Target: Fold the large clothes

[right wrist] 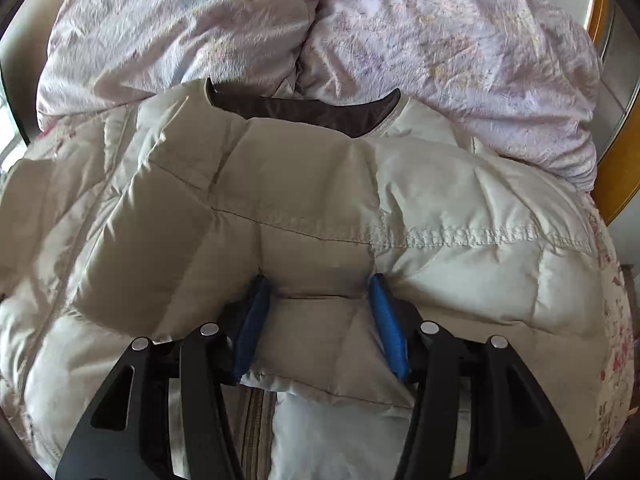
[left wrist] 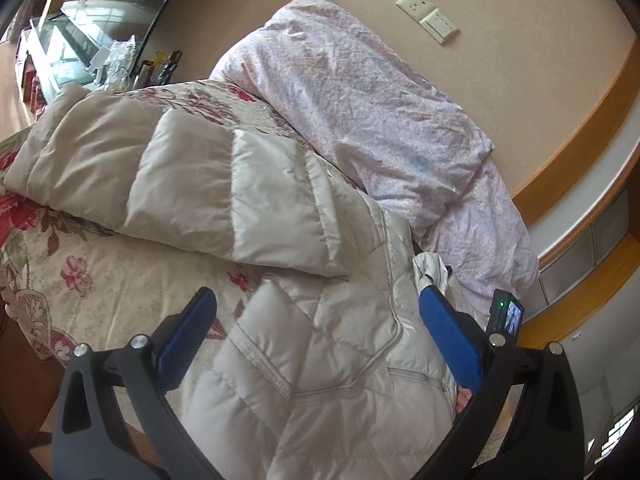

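cream quilted down jacket [right wrist: 280, 200] has one sleeve folded across – body still unfolded; right gripper [right wrist: 320, 320] half-open around the sleeve end, left gripper [left wrist: 316, 332] wide open, empty.

Both wrist views look down, close over the jacket [left wrist: 320, 340] on the bed.

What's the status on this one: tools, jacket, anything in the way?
Left tool open, over the jacket. Right tool astride the folded-over sleeve; grip unclear. Crumpled duvet right against the collar end.
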